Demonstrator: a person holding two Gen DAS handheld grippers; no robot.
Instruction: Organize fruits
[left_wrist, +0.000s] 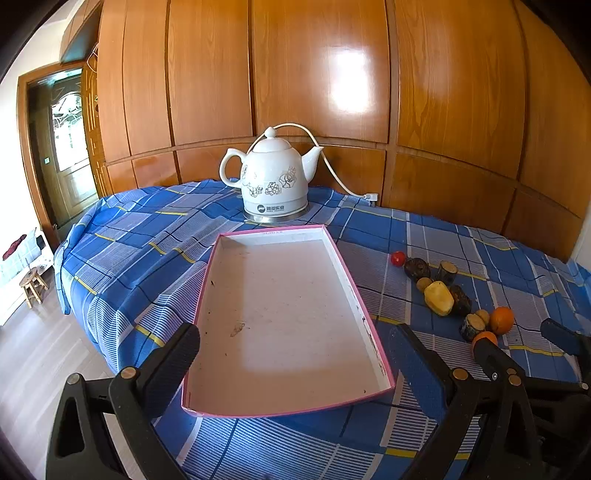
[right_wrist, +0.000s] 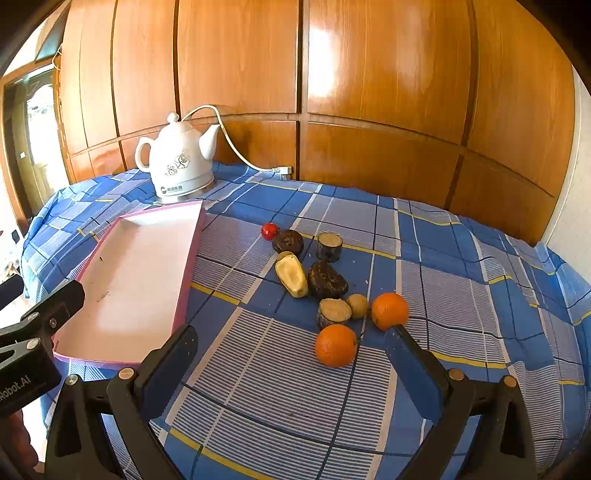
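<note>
Both hand-held grippers are hovering low over the tabletop (right_wrist: 461, 266), which is wearing a blue checked cloth, and each is spread wide with nothing between its fingers. In the left wrist view, the left hand-held gripper (left_wrist: 295, 365) is straddling the near end of a shallow pink-edged tray (left_wrist: 369, 325), whose white floor is lying bare apart from a few dark specks. The right hand-held gripper (right_wrist: 291, 363) is facing the fruits, which are sitting in a loose cluster on the cloth to the right of the tray and well apart from it.

Nearest to that gripper, a whole orange (right_wrist: 335, 345) is lying just ahead of the gap between the fingers, toward the right finger. A second orange (right_wrist: 389, 310) is sitting just beyond the tip of the right finger, close to touching it. Behind the oranges, a cut brown-skinned piece (right_wrist: 334, 312) and a small tan fruit (right_wrist: 357, 305) are resting side by side. Further back, a yellowish cut fruit (right_wrist: 291, 277) is lying beside a dark wrinkled lump (right_wrist: 327, 280), with another dark lump (right_wrist: 288, 241), a short cut stub (right_wrist: 329, 246) and a small red fruit (right_wrist: 269, 230) at the far end of the cluster.

Beyond the tray, a white kettle (left_wrist: 273, 177) is standing against the wooden panelling (left_wrist: 461, 110), its cord trailing right.
</note>
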